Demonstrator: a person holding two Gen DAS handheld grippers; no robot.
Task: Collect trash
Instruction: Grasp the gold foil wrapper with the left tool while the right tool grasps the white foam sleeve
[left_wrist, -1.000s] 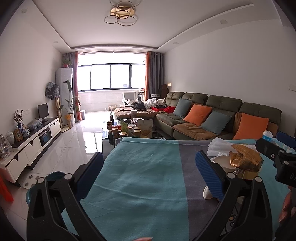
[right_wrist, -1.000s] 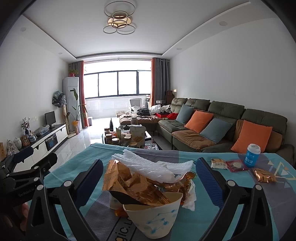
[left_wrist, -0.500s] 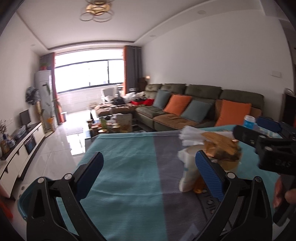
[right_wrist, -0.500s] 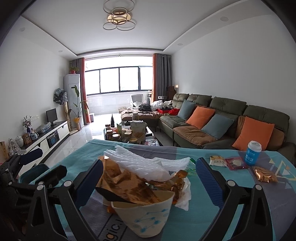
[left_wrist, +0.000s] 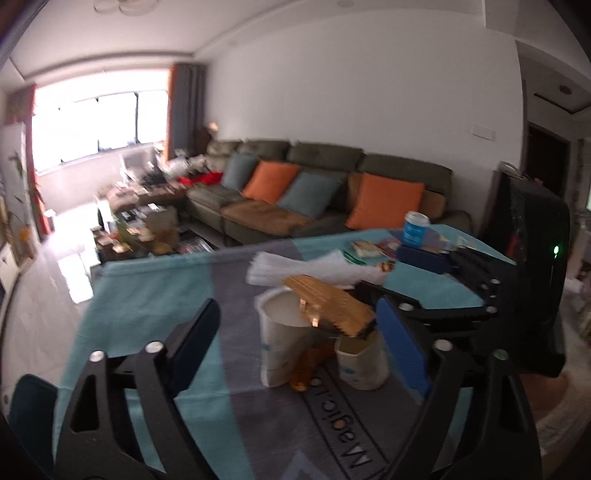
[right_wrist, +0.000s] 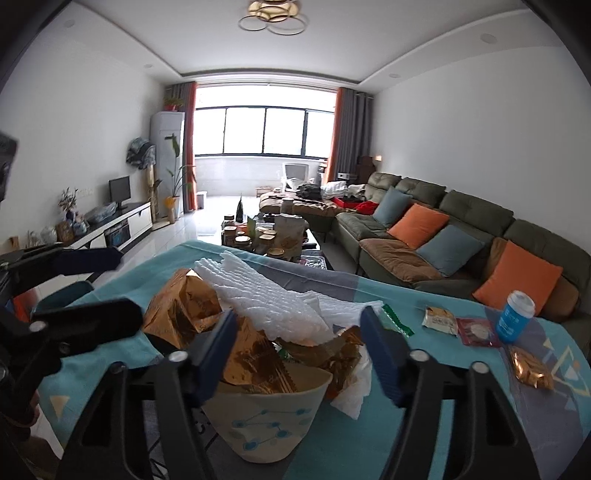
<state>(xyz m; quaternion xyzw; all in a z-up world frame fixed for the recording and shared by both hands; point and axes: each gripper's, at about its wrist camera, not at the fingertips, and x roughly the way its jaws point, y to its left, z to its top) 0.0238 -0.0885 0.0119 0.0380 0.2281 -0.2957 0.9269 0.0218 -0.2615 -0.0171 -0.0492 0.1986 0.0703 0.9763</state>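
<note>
Near counter's front edge: paper cup (right_wrist: 271, 413) stuffed w/ gold wrappers (right_wrist: 184, 306) & white foam (right_wrist: 266, 299), between right gripper (right_wrist: 299, 354) fingers, just been closing, not yet pinching. Left gripper (left_wrist: 295, 343) likewise closing, nothing clamped. Suggest squeezing cup walls gently, keeping upright to avoid spills.

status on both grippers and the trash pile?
Both jaws just been closing. Right gripper straddling gold wrapper atop paper cup, no squeeze visible. Left gripper open, short of the cups. Loose packets beyond.

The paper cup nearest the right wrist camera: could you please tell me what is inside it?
Crumpled gold foil wrappers fill the paper cup, with white foam sheet lying on top. Anything deeper in the cup is covered.
</note>
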